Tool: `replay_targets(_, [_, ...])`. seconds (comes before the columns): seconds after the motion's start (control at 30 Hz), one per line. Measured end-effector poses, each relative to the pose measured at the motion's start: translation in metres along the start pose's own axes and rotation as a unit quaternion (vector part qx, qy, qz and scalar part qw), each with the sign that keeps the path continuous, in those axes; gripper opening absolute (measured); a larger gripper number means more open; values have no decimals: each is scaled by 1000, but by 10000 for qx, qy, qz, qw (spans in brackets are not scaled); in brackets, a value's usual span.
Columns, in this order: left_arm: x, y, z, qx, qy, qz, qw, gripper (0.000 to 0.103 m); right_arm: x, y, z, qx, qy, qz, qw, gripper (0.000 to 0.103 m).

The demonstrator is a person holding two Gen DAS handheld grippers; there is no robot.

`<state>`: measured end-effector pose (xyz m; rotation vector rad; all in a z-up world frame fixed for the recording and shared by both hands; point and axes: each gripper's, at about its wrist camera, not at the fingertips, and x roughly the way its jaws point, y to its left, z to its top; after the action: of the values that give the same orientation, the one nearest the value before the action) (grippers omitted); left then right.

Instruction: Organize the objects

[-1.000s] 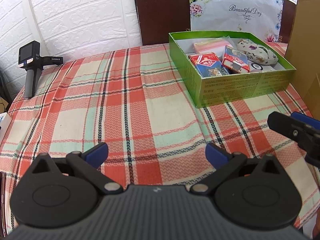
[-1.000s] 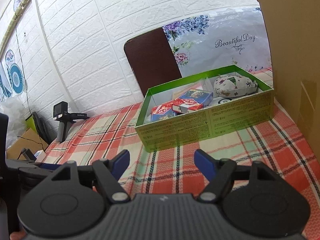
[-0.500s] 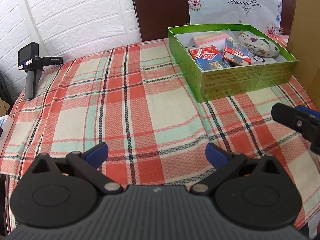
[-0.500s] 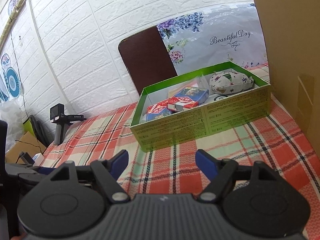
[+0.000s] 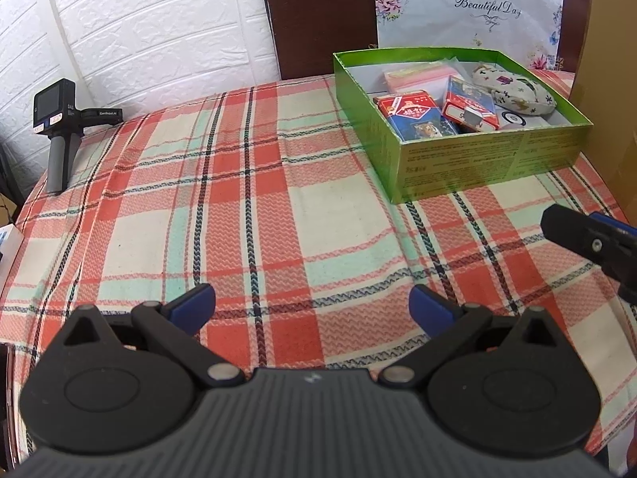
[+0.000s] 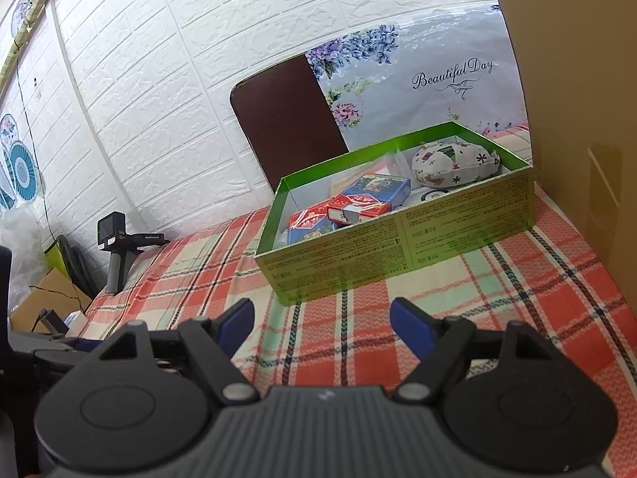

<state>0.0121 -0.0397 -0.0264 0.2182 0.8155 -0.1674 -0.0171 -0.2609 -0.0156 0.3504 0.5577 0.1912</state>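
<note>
A green box (image 5: pixel 489 159) stands on the plaid tablecloth at the far right. It holds red-and-blue card packs (image 5: pixel 414 117), a patterned white pouch (image 5: pixel 513 87) and a pink packet (image 5: pixel 418 75). The box also shows in the right wrist view (image 6: pixel 438 235), with the pouch (image 6: pixel 454 163) and card packs (image 6: pixel 370 195) inside. My left gripper (image 5: pixel 312 308) is open and empty over the cloth's near edge. My right gripper (image 6: pixel 322 324) is open and empty, short of the box. One of its fingers (image 5: pixel 577 235) shows at the right of the left wrist view.
A black handheld camera (image 5: pixel 59 119) stands at the table's far left, also in the right wrist view (image 6: pixel 115 247). A cardboard sheet (image 6: pixel 577 99) rises at the right. A dark chair back (image 5: pixel 318 16) and a floral bag (image 5: pixel 469 4) stand behind the table.
Both grippers have drawn back and up a little from the box. Both stay open and empty. Nothing on the table has moved.
</note>
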Motion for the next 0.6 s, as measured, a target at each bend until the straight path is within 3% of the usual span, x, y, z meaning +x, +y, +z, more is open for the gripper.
replay_targets(0.6, [8,-1,-2,-29,178,59,9998,103,2,3,-4,72,25,-89,9999,78])
